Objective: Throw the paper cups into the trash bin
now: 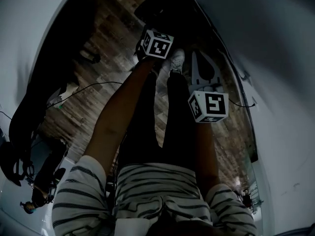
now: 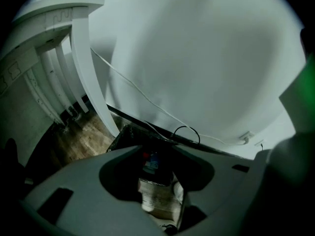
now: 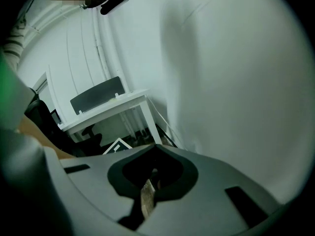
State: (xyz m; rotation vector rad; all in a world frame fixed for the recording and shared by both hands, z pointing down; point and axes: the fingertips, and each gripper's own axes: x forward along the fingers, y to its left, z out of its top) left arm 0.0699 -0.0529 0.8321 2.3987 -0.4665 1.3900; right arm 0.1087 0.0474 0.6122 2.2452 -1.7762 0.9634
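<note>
Now, from the head view: both forearms reach down past a striped shirt [image 1: 162, 186] and dark trousers, each with a marker cube. The left cube [image 1: 156, 43] is farther out, the right cube [image 1: 208, 106] nearer. A white shoe [image 1: 176, 60] stands on the wood floor [image 1: 98, 77] just beside the left cube.

Left gripper [image 2: 157, 149]: jaws apart, nothing between them. Through the gap shows the trash bin [image 2: 125, 134], black-lined, on the floor at the foot of the white wall [image 2: 206, 58], just beyond the tips. Red and blue scraps [image 2: 150, 160] show in its mouth. Whether paper cups lie in there cannot be told — too dark. A white cable [image 2: 142, 100] runs down the wall, and a black cable loop [image 2: 187, 132] sits behind the bin. A white table [image 2: 83, 53] stands to the left.

Right gripper [image 3: 157, 147]: tips meet, closed on nothing. Only a sliver of floor shows through the slit lower down. Beyond the jaws are a corner of the left cube, then a white desk [image 3: 108, 107] with a grey chair back [image 3: 96, 95] behind it, and bare wall on the right.
</note>
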